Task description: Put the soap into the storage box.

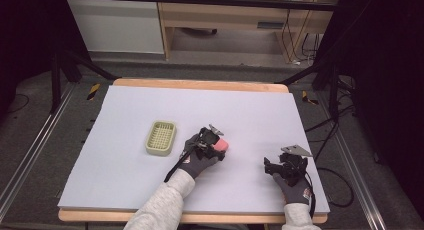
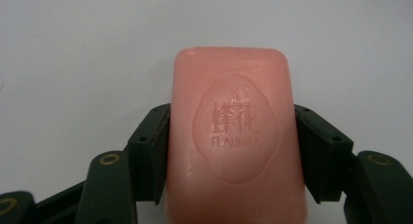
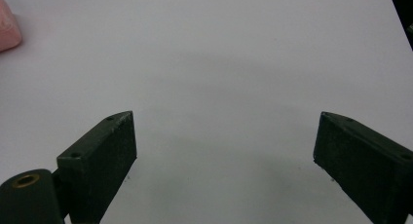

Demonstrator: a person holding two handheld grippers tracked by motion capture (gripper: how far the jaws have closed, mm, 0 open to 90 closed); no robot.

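Left hand-held gripper [image 2: 233,151] low over table, clamped on pink soap [image 2: 236,136]; right hand-held gripper [image 3: 224,151] wide open, empty.

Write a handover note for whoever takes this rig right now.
Left tool: shut on the pink soap, pads pressing both long sides, right of the dish.
Right tool: open, nothing between its jaws, near the table's right front.
Dish: green, slatted, nothing in it, left of centre.
Done: soap gripped.
Left, probably: lift the soap, carry it left, set it in the dish, release.
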